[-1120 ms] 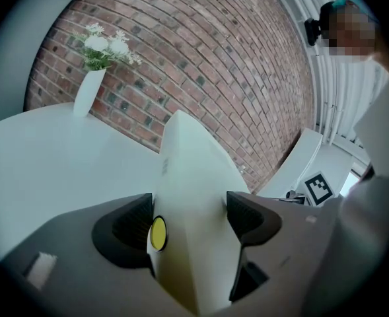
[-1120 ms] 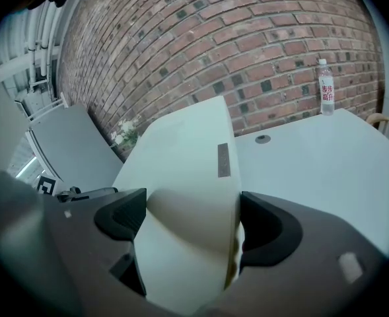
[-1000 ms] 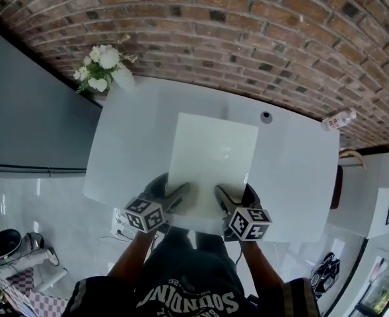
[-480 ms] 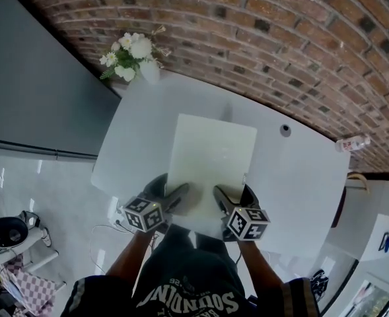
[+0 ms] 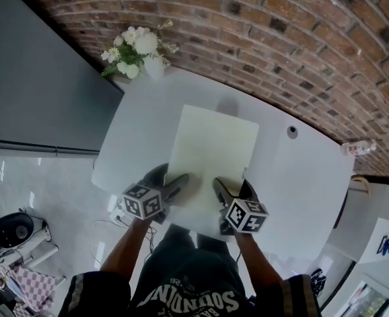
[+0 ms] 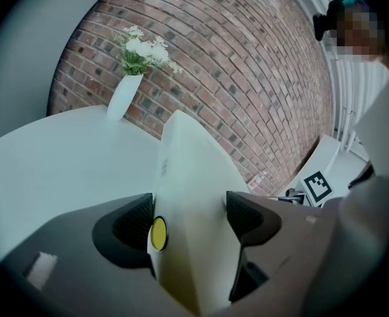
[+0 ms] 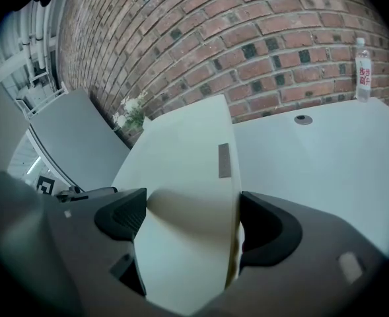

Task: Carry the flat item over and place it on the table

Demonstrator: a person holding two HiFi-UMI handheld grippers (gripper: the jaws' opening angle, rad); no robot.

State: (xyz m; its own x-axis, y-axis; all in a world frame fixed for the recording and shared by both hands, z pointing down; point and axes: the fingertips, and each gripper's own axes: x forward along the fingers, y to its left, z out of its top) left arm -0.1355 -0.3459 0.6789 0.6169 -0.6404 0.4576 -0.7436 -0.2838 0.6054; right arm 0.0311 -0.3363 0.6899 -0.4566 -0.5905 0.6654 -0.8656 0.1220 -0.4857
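- Both the left gripper (image 5: 179,185) and right gripper (image 5: 222,190) pinch the board (image 5: 211,144) at its six o'clock edge.
- You're mid-carry, I'd judge; next, lower it flat onto the table (image 5: 300,177), then release.

White "SOUNDIN…" lettering, upside down, on the person's dark shirt (image 5: 191,289); bottle (image 7: 362,61) label unreadable.

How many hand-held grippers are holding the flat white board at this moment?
2. The left hand-held gripper clamps the board at its near edge, on the left. The right hand-held gripper clamps the same edge on the right.
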